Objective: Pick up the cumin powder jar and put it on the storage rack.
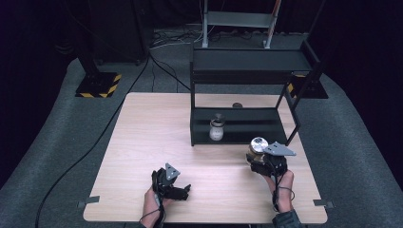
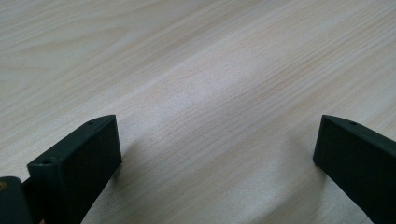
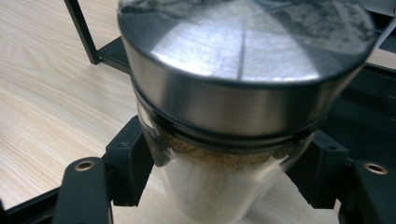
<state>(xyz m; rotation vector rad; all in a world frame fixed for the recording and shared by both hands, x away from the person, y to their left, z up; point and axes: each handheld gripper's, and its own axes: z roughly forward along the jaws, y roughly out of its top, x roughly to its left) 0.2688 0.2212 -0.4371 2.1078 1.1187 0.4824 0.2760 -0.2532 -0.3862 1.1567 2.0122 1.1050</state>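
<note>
A glass jar with a metal lid is pinched between the jaws of the right tool, just in front of the black shelf rack and above the wooden tabletop. A second jar is seen on the rack's lower shelf. The left tool is held low over the tabletop, its jaws spread with nothing between them

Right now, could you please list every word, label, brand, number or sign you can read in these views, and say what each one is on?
No readable text.
Jar in the right claw: plain metal lid, no label.
Jar on the rack: too small to tell any marking.
Yellow-black hazard stripes on the stand base: a pattern, no words.
</note>
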